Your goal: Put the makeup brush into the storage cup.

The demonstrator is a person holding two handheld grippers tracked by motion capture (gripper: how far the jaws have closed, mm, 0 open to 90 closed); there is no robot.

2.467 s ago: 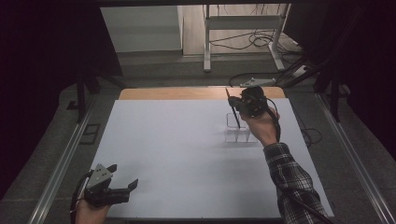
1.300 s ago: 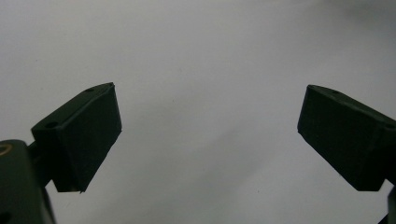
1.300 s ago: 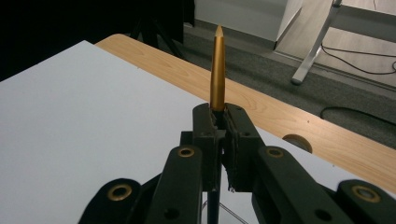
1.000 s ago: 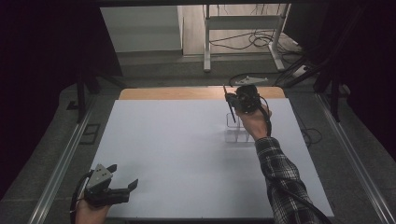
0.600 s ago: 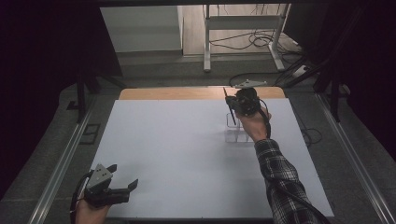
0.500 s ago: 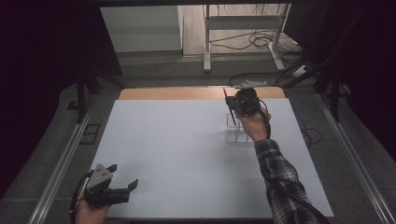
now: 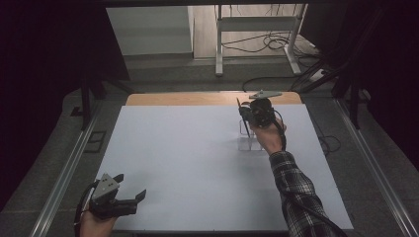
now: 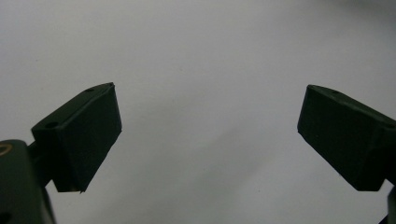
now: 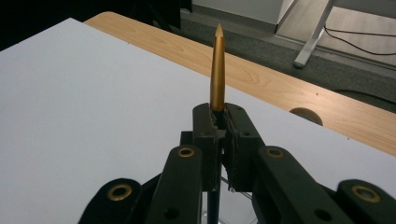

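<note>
My right gripper is at the far right of the white table, shut on a slim pen. The pen has a gold pointed end that sticks out past the closed jaws of the right gripper, and a dark shaft that runs down below them. The pen's lower end hangs over a small clear holder, which stands on the table under the hand. At the table's front left corner my left gripper rests low and open. Nothing lies between the fingers of the left gripper, only white surface.
The white table top has a wooden strip along its far edge. Beyond it are grey floor, a metal stand's legs and loose cables. Metal rails run down both sides of the table.
The right hand with the pen has drifted slightly left over the clear holder. The left gripper has stayed put, still open.
</note>
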